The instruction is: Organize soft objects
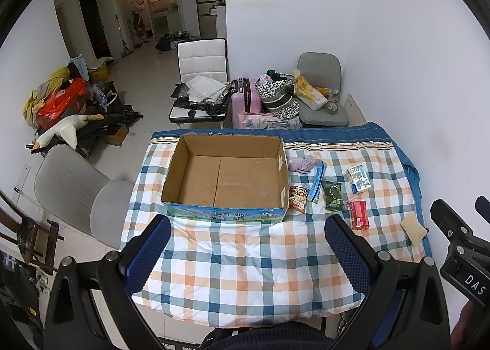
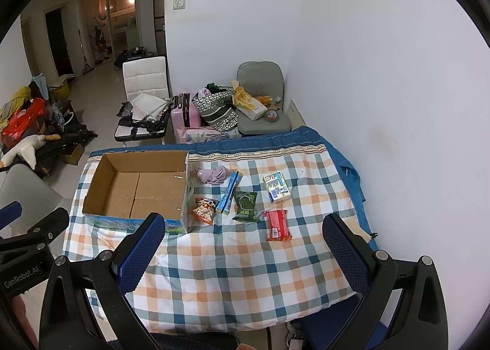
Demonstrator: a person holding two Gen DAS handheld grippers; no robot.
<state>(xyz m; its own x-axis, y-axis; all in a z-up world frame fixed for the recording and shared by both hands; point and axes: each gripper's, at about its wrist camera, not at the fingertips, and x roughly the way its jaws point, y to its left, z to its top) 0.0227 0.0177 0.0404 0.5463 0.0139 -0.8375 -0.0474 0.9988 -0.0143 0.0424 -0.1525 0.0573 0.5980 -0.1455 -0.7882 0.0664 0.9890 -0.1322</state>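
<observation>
An open brown cardboard box with a blue printed front [image 1: 225, 177] is set on the left half of a table covered by a blue, orange and white checked quilt [image 1: 245, 264]; its interior is bare, so it is judged to be the receptacle for the sorting, and no item has yet been placed. The soft objects are laid out just right of the box, apart from one another: a crumpled lilac cloth [image 2: 211, 175], a red-and-white snack packet [image 2: 203, 210] touching the box wall, a narrow blue sachet [image 2: 229, 193], a dark green pouch [image 2: 245, 206], a white-and-blue tissue pack [image 2: 276, 188], a red foil packet [image 2: 277, 225], and a pale beige sponge [image 1: 413, 229] near the table's right edge. The left gripper [image 1: 246, 253] is held above the near edge with its blue-padded fingers spread wide and nothing between them. The right gripper [image 2: 242, 253] is likewise wide open and empty, facing the row of packets, presumably so that a first pick can be chosen.
</observation>
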